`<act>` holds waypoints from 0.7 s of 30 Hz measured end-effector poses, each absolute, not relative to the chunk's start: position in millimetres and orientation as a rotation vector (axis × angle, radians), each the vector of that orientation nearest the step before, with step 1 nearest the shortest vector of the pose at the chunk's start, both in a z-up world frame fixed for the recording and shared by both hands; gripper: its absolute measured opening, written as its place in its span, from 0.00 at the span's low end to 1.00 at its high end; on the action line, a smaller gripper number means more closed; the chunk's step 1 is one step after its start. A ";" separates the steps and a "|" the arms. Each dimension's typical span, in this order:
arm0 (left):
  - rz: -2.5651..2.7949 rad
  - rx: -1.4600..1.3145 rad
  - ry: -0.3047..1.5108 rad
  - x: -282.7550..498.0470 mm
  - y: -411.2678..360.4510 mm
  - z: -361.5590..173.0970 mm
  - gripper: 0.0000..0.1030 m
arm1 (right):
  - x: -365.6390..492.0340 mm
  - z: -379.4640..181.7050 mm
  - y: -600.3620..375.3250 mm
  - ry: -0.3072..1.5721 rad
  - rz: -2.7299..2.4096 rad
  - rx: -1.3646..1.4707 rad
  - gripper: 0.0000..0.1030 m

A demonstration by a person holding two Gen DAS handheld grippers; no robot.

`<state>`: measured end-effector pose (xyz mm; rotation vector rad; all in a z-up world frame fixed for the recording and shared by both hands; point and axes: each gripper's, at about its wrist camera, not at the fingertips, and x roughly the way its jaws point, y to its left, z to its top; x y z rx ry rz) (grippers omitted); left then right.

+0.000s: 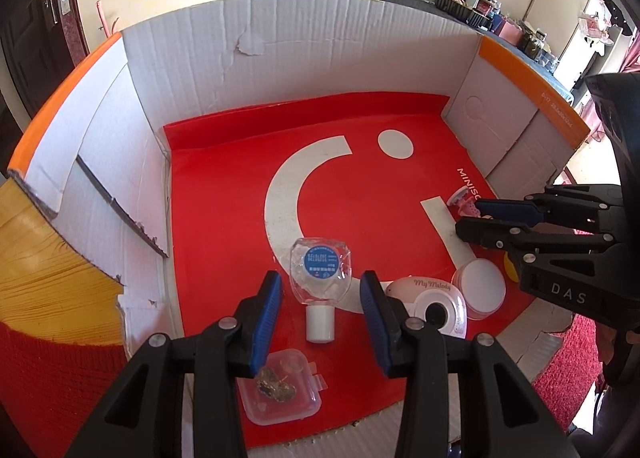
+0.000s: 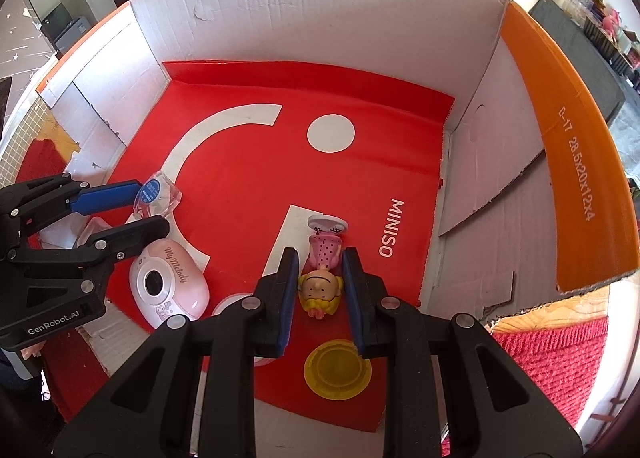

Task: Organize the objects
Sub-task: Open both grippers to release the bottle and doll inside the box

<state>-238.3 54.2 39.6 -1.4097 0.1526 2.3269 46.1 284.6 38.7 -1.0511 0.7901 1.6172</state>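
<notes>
Where "MINISO" (image 2: 390, 227) reads, "My Melody" marks the pink camera (image 2: 170, 288).

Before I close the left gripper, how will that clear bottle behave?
The clear bottle looks faceted and glossy, so probably slippery between the pads. It appears nearly empty, likely light. Lying on its side, it may skid or spin when the left gripper touches it.

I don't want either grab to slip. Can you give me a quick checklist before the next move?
1. Right gripper fingers straddle the lying doll figurine: ok.
2. Fingers actually touching the figurine: cannot tell.
3. Left gripper open, lined up on the clear bottle and its white cap: ok.
4. Pink My Melody camera clear of the left fingers: not ok, crowding one.
5. Yellow lid free of the right fingers: ok.
</notes>
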 end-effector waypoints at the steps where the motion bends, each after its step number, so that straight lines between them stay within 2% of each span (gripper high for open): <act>1: 2.326 -1.410 0.151 -238.2 54.4 39.9 0.42 | 47.7 39.1 284.7 0.794 1.617 -1.050 0.21; 21: 2.320 -1.405 0.135 -233.9 53.4 43.7 0.42 | 69.4 43.7 279.0 0.799 1.611 -1.046 0.22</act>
